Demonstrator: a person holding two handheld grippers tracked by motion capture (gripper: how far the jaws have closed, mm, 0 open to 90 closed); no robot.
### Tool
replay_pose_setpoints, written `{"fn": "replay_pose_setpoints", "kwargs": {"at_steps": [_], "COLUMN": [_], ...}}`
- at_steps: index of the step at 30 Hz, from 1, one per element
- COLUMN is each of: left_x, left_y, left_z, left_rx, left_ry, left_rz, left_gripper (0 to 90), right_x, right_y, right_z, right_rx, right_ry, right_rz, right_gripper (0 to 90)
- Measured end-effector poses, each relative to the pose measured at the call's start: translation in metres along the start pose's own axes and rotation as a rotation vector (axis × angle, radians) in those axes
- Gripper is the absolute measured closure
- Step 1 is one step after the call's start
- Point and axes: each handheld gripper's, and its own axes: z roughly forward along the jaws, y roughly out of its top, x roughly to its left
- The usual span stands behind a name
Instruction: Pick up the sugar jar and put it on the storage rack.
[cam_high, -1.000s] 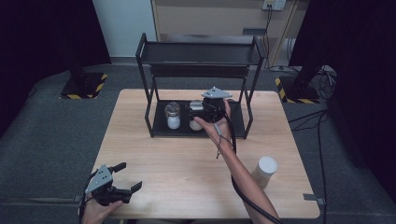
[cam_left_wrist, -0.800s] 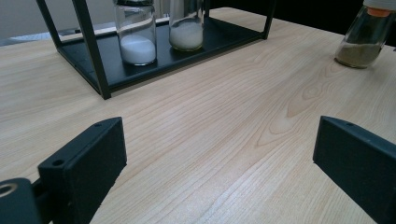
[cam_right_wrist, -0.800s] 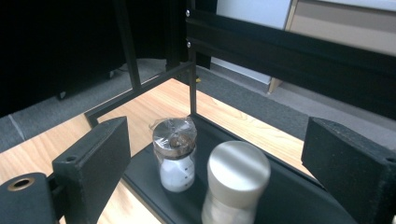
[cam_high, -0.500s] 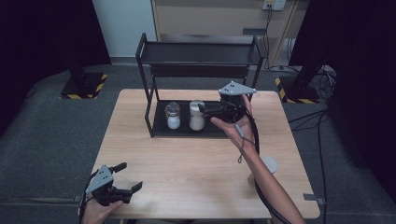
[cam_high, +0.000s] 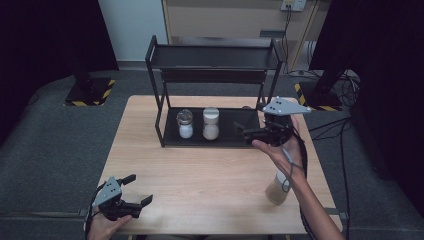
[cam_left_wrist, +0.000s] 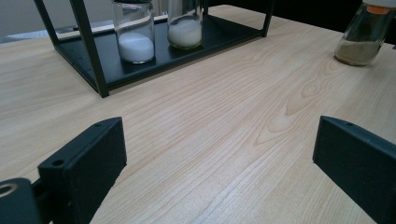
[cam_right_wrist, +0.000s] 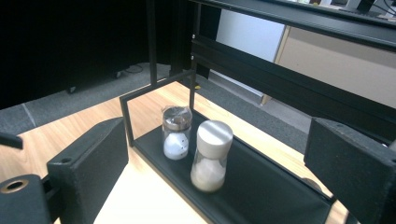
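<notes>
Table (cam_high: 210, 175) of pale wood fills mid-frame, a black two-tier rack (cam_high: 215, 55) standing at its upper centre. On the rack's bottom shelf two jars sit side by side: a glass-lidded one (cam_high: 185, 123) and a silver-capped one (cam_high: 211, 123). Right gripper (cam_high: 250, 132) hovers wide open beside the shelf's right end; left gripper (cam_high: 137, 192), also spread and empty, rests lower left. A brown-filled bottle (cam_high: 276, 189) stands lower right.

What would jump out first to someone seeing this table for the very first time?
Most striking is the black metal two-tier rack at the far side of the light wooden table, with two glass jars of white powder side by side on its bottom shelf: a clear-topped jar and a grey-capped jar. The right gripper hovers open by the rack's right end, and a third jar of tan powder stands alone on the table near the right forearm.
</notes>
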Motion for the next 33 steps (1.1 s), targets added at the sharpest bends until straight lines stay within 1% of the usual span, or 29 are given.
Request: {"fn": "replay_pose_setpoints", "kwargs": {"at_steps": [5, 8, 15, 20, 23, 29, 31, 33], "left_x": [0.0, 0.0, 0.0, 0.0, 0.0, 0.0, 0.0, 0.0], "left_y": [0.0, 0.0, 0.0, 0.0, 0.0, 0.0, 0.0, 0.0], "left_z": [0.0, 0.0, 0.0, 0.0, 0.0, 0.0, 0.0, 0.0], "left_rx": [0.0, 0.001, -0.001, -0.001, 0.0, 0.001, 0.001, 0.001], "left_ry": [0.0, 0.0, 0.001, 0.001, 0.001, 0.003, 0.003, 0.004], "left_rz": [-0.003, -0.001, -0.001, 0.0, -0.001, 0.001, 0.0, 0.0], "left_gripper": [1.7, 1.7, 1.7, 1.7, 1.7, 1.7, 1.7, 1.7], "right_x": [0.001, 0.001, 0.005, 0.011, 0.015, 0.022, 0.026, 0.029], "right_y": [-0.013, -0.021, -0.043, -0.06, -0.071, -0.096, -0.107, -0.118], "right_z": [-0.026, -0.039, -0.067, -0.087, -0.097, -0.111, -0.114, -0.117], "right_rx": [-0.013, -0.009, -0.011, -0.021, -0.022, -0.032, -0.038, -0.044], "right_ry": [-0.01, -0.016, -0.049, -0.08, -0.1, -0.128, -0.139, -0.145], "right_rz": [0.002, 0.007, 0.029, 0.04, 0.041, 0.067, 0.063, 0.069], "right_gripper": [5.7, 4.9, 3.1, 2.7, 2.5, 1.6, 1.5, 1.4]}}
